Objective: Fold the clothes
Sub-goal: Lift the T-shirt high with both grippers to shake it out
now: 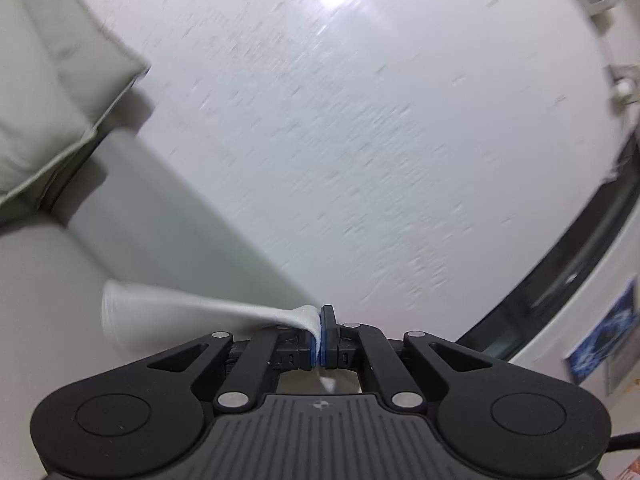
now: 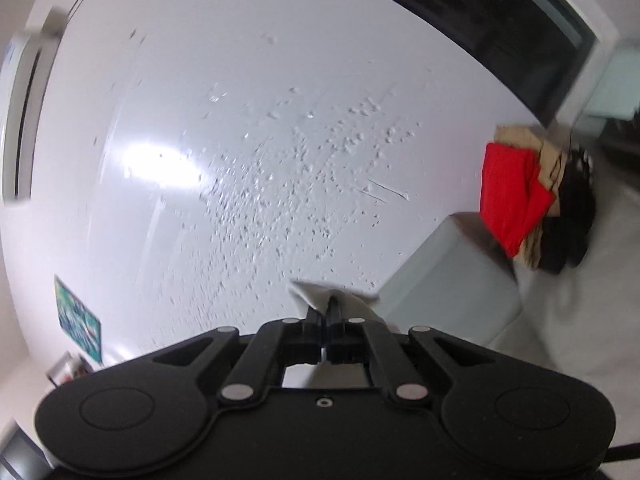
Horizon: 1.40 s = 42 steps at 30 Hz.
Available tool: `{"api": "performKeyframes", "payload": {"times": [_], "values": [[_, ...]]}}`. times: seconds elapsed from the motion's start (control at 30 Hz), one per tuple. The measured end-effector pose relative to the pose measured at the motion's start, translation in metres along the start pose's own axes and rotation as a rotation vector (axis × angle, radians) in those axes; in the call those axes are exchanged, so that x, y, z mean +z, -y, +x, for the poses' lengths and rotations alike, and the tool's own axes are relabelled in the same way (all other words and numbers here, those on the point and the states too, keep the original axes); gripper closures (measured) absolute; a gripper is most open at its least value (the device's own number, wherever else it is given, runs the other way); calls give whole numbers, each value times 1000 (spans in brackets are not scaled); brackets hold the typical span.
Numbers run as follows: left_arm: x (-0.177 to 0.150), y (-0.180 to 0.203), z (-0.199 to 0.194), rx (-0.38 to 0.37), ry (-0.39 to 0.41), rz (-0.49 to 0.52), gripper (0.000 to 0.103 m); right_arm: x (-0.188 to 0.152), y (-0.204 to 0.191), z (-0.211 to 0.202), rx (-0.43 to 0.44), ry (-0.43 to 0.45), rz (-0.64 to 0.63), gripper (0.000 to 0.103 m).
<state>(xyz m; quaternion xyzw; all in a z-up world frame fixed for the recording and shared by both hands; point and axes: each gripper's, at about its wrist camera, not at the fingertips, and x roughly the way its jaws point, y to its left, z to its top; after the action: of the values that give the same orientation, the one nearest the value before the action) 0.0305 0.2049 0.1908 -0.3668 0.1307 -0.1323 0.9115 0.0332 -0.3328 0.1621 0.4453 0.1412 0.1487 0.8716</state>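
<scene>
We've got both grippers clamped on the same pale cloth, and both cams point up at the white wall.

Left gripper: jaws pinched nearly together, blue pads squeezing a fold of the cloth. From the pinch the fabric runs out to our left as a twisted, blurred strip and ends in a wider flared edge. A small bit of it pokes out below the jaws too. Behind it, a grey-green sofa w/ a cushion at upper left.

Right gripper: jaws also closed tight, w/ a corner of the cloth sticking up and out on both sides of the tips. More fabric shows thru the gap under the jaws.

Right cam also shows a sofa arm just right of the tips, and past it a pile of clothes — red on top, tan and black under. The pile sits well apart from the held cloth. A dark window runs across upper right; a poster hangs low left.

Lots of motion blur in both views, so we can't tell what garment it is.
</scene>
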Motion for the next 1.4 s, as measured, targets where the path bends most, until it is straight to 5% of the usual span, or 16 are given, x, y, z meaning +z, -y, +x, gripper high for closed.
{"api": "performKeyframes", "payload": {"times": [0.23, 0.43, 0.6, 0.8, 0.93, 1.07, 1.17, 1.4], "values": [[-2, 46, -75, -141, 162, 72, 103, 5, -29, -77, 168, 106, -2, 101], [3, 64, -69, -122, 170, 122, 103, 12, -60, -101, 208, 177, -116, 101], [-6, 12, 6, 51, 43, 136, 103, 14, -35, -32, 109, 93, -94, 101], [-6, -47, 125, 285, -110, 118, 103, -3, 13, 108, -103, -70, -20, 101], [33, -13, 139, 202, 3, 209, 103, 16, -1, 155, -117, -16, -68, 101], [48, 11, 125, 150, 76, 301, 103, 43, -32, 130, -29, 107, -170, 101], [23, -17, 136, 145, 26, 276, 103, 35, -15, 118, -39, 97, -180, 101], [-86, -127, 152, 292, -141, 160, 103, -39, 110, 135, -216, -101, -68, 101]]}}
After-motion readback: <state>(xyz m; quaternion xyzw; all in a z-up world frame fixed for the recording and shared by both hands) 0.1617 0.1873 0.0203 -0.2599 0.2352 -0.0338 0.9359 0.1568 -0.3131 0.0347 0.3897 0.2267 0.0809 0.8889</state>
